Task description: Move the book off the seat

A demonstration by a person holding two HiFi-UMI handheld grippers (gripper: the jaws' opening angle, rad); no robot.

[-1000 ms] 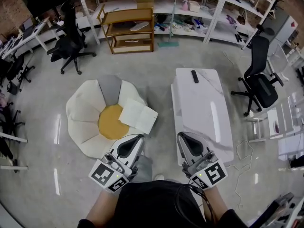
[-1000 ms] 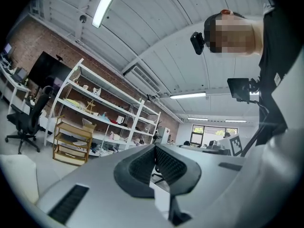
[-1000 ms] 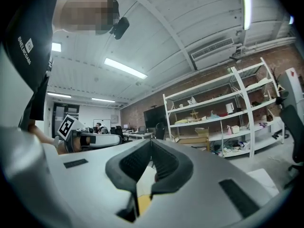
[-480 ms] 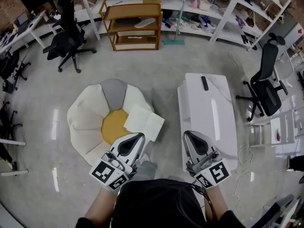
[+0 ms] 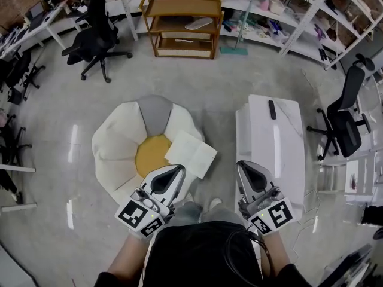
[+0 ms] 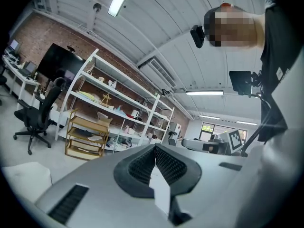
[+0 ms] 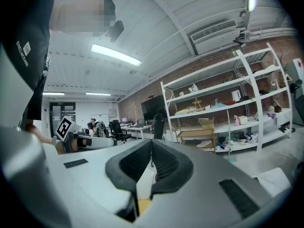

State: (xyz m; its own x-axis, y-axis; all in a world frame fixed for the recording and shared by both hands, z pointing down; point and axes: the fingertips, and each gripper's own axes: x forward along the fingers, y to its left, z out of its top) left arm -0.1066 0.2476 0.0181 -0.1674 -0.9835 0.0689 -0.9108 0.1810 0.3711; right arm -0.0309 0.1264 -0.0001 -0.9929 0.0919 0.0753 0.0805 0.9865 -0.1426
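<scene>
An open white book (image 5: 191, 154) lies on the right side of a flower-shaped floor seat (image 5: 116, 154) with white petals, one grey petal and a yellow centre. My left gripper (image 5: 174, 171) hangs just short of the seat's near edge, below the book, shut and empty. My right gripper (image 5: 247, 167) is over the near end of a low white table (image 5: 281, 154), also shut with nothing in it. In the left gripper view the jaws (image 6: 155, 156) meet with nothing between them; in the right gripper view the jaws (image 7: 151, 156) touch too. The book does not show clearly in either gripper view.
A black remote (image 5: 272, 109) lies on the table's far end. A wooden shelf cart (image 5: 182, 26) and long white shelving (image 5: 299, 17) stand at the back. Black office chairs (image 5: 96, 37) (image 5: 347, 118) sit left and right. Bare grey floor surrounds the seat.
The person has stepped forward: seat, book and table lie nearer to both grippers, and the shelves have slid toward the picture's top. Both grippers stay shut.
</scene>
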